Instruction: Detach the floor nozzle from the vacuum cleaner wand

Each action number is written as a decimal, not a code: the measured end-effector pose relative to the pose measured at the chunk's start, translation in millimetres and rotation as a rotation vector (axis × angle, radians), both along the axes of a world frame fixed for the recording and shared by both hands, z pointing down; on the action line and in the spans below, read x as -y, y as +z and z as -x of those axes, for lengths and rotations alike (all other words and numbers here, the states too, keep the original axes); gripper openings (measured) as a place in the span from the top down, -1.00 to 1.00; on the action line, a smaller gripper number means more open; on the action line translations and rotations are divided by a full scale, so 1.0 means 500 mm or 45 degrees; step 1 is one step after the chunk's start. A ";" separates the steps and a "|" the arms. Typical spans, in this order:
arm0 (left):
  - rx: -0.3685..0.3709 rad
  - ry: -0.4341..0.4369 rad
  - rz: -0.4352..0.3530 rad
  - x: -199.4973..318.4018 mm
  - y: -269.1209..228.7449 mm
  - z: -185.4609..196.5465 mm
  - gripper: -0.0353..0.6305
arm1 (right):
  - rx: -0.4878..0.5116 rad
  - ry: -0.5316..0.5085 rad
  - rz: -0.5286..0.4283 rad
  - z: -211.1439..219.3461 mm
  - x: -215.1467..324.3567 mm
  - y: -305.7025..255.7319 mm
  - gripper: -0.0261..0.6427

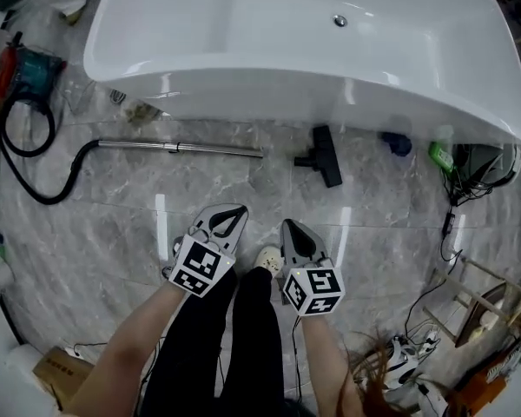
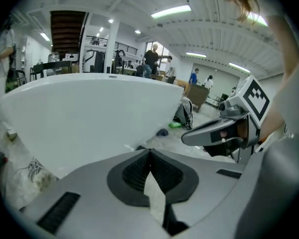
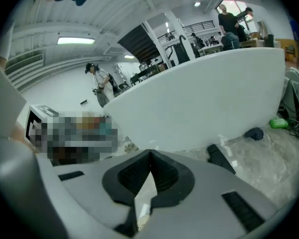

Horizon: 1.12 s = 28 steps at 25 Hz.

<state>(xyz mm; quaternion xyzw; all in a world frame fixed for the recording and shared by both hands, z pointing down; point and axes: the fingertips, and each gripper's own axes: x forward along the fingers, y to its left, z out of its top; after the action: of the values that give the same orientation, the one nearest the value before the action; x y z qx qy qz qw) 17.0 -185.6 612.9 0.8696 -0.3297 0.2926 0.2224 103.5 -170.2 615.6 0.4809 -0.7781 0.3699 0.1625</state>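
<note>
Claws first, since they're nearest. The left claw (image 1: 233,212) and the right claw (image 1: 288,226) are being held side by side above black trouser legs (image 1: 234,337), tips being aimed out and down at the marble floor (image 1: 139,233). Both are being kept squeezed fully together, pads meeting at the tips, and nothing is being gripped in either one; that's being shown pretty clearly in both gripper views. A pale shoe (image 1: 268,259) is being glimpsed between them.

Further out, the chrome wand (image 1: 182,148) is being left lying flat on the floor, with a black hose (image 1: 35,189) being looped off its left end towards a red and teal machine (image 1: 22,68). The floor nozzle (image 1: 321,156) is being left on the floor too, just past the wand's right end. A clear gap is being shown between the two, so they're not joined.

Right behind all that, the view is being filled by a big white bathtub (image 1: 304,50), with a blue thing (image 1: 398,142) and a green thing (image 1: 441,156) being tucked by its base. Way back, a few people are being picked up standing around.
</note>
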 end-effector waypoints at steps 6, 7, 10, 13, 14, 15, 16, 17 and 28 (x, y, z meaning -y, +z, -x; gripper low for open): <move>-0.243 -0.071 -0.050 -0.025 -0.172 -0.045 0.86 | 0.020 0.085 -0.155 -0.014 -0.026 -0.156 0.88; -0.270 -0.072 -0.052 -0.028 -0.190 -0.052 0.86 | -0.007 0.089 -0.167 -0.013 -0.030 -0.172 0.88; -0.297 -0.056 -0.073 -0.033 -0.237 -0.068 0.86 | -0.008 0.139 -0.190 -0.013 -0.042 -0.228 0.88; -0.297 -0.025 -0.109 -0.040 -0.293 -0.066 0.86 | 0.002 0.188 -0.222 -0.012 -0.049 -0.293 0.88; -0.301 -0.013 -0.123 -0.043 -0.311 -0.062 0.86 | -0.013 0.191 -0.236 -0.011 -0.050 -0.313 0.88; -0.302 -0.002 -0.136 -0.048 -0.327 -0.058 0.86 | -0.031 0.188 -0.250 -0.010 -0.052 -0.332 0.88; -0.300 0.008 -0.147 -0.055 -0.340 -0.052 0.86 | -0.048 0.181 -0.266 -0.008 -0.053 -0.349 0.88; -0.294 0.014 -0.157 -0.062 -0.348 -0.044 0.86 | -0.064 0.171 -0.283 -0.007 -0.054 -0.364 0.88; -0.231 -0.041 -0.165 -0.091 -0.311 0.007 0.86 | -0.103 0.156 -0.295 -0.014 -0.058 -0.365 0.88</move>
<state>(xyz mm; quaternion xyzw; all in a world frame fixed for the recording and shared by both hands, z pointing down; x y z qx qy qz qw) 13.4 -140.2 457.6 0.8996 -0.3405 0.1872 0.1992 110.4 -141.3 433.3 0.5577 -0.7776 0.2672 0.1140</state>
